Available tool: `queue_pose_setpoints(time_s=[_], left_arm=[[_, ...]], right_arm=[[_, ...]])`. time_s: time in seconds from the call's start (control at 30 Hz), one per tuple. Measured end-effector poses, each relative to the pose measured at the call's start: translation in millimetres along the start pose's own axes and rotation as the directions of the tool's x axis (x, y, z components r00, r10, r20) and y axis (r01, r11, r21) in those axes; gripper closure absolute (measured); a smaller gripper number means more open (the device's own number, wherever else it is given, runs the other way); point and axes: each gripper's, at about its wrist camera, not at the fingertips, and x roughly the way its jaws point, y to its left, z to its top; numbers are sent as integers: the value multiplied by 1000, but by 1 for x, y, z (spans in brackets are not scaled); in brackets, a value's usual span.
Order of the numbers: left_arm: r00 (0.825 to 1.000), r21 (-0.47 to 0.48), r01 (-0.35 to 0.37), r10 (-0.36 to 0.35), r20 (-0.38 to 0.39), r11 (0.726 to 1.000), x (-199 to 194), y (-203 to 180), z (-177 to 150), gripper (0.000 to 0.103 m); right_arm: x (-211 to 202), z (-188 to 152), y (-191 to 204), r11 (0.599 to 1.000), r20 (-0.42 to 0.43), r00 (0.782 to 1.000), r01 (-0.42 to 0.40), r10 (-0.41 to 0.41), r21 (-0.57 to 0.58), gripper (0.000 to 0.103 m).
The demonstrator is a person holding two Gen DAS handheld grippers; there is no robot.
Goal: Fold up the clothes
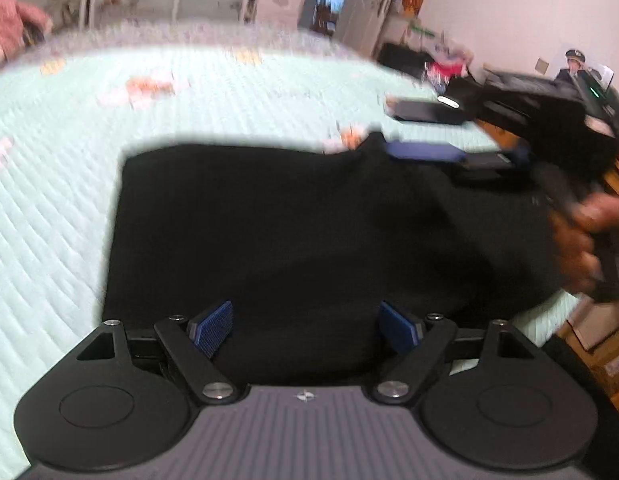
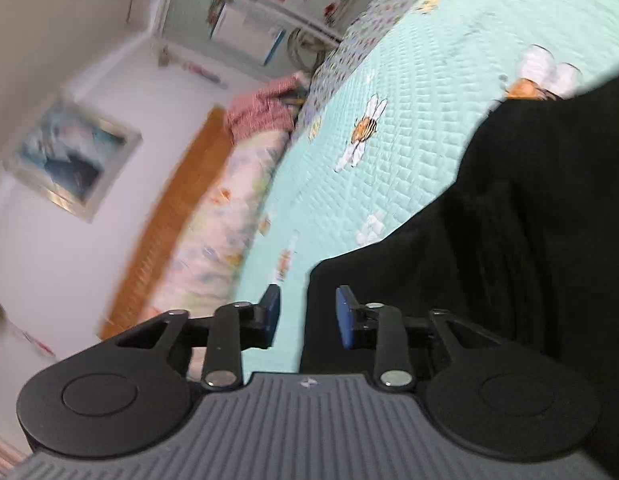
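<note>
Lying on the bed [image 1: 49,200], the black garment [image 1: 289,232] showed a compact, roughly squared shape, fold count unclear; left tongs [image 1: 305,328] gaped wide and empty, right tongs [image 2: 307,316] part-open, gripping nothing.

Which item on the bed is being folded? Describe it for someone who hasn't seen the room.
Find the bed with the mint-green quilted cover printed with bees and daisies. Lying flat on it is a black garment, roughly rectangular. It is the only dark, plain thing on the pale patterned cover; both tools, left and right, hang open at its edges.
</note>
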Motion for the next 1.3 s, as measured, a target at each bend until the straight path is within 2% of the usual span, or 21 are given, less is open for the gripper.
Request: queue_pose_setpoints(time_s=[0.03, 0.07, 0.1, 0.13, 0.27, 0.33, 0.4, 0.47, 0.57, 0.6, 0.67, 0.7, 0.8, 0.87, 0.93, 1.0, 1.03, 1.1, 1.17, 1.23, 1.3], left_arm=[[1000, 11, -7, 7, 8, 1000, 3, -2, -5, 19], [1000, 23, -14, 13, 16, 1000, 6, -4, -11, 19], [999, 37, -20, 19, 26, 999, 5, -7, -14, 19], [999, 44, -20, 19, 25, 999, 4, -8, -14, 19], [1000, 38, -10, 9, 27, 999, 3, -6, -13, 19], [1000, 36, -15, 14, 28, 999, 3, -8, -12, 18], [999, 48, -19, 17, 34, 999, 3, -11, -14, 18], [999, 58, -21, 19, 38, 998, 2, -11, -16, 18], [999, 64, -22, 20, 39, 998, 1, -9, -18, 18], [999, 61, -23, 21, 35, 998, 1, -9, -17, 18], [999, 56, -24, 23, 27, 998, 1, -8, -15, 18], [999, 51, -25, 24, 24, 998, 0, -8, -14, 18], [1000, 7, -17, 17, 25, 1000, -5, -5, -11, 19], [998, -67, 18, -14, 61, 998, -13, -3, -6, 20], [994, -94, 63, -53, 100, 994, -17, -8, 2, 20], [989, -90, 96, -85, 117, 991, -16, -17, 12, 19], [995, -86, 80, -74, 65, 993, -5, -22, 14, 19], [998, -74, 48, -51, -41, 996, 17, -30, 19, 19], [989, -60, 18, -26, -145, 998, 39, -38, 24, 19], [988, -56, -5, -3, -154, 998, 42, -44, 27, 18], [986, -66, -22, 10, -167, 998, 44, -47, 29, 17]], right_arm=[[3, 1, -7, 1000, 6, 1000, 23, -23, 4, 62], [-1, -1, -15, 999, 18, 999, 32, -33, 41, 73], [-5, -2, -24, 996, 30, 999, 40, -43, 79, 94], [-9, -3, -33, 992, 41, 998, 48, -53, 117, 103], [-24, -9, -67, 961, 82, 992, 73, -98, 265, 103], [-32, -12, -84, 937, 99, 987, 83, -123, 338, 96], [-32, -9, -79, 943, 118, 986, 74, -118, 325, 76], [-28, -6, -65, 964, 117, 991, 38, -72, 264, 49], [-20, -13, -58, 974, 62, 997, 22, -37, 224, 45], [-20, -16, -66, 970, 52, 996, 59, -74, 238, 51], [-23, -23, -85, 948, 48, 989, 117, -137, 295, 103], [-33, -27, -95, 932, 76, 986, 114, -148, 345, 103], [-65, -29, -94, 931, 124, 975, 132, -183, 340, 95], [-87, -30, -86, 938, 155, 969, 133, -190, 322, 66], [-107, -33, -81, 945, 190, 967, 108, -172, 308, 59], [-118, -36, -83, 945, 200, 966, 96, -164, 312, 59], [-120, -36, -88, 942, 194, 966, 105, -173, 319, 61], [-126, -37, -97, 933, 186, 962, 127, -198, 336, 83], [-143, -43, -102, 928, 228, 952, 114, -204, 355, 82], [-170, -50, -101, 927, 321, 924, 80, -207, 367, 68], [-204, -63, -98, 922, 435, 863, 86, -258, 376, 50]])
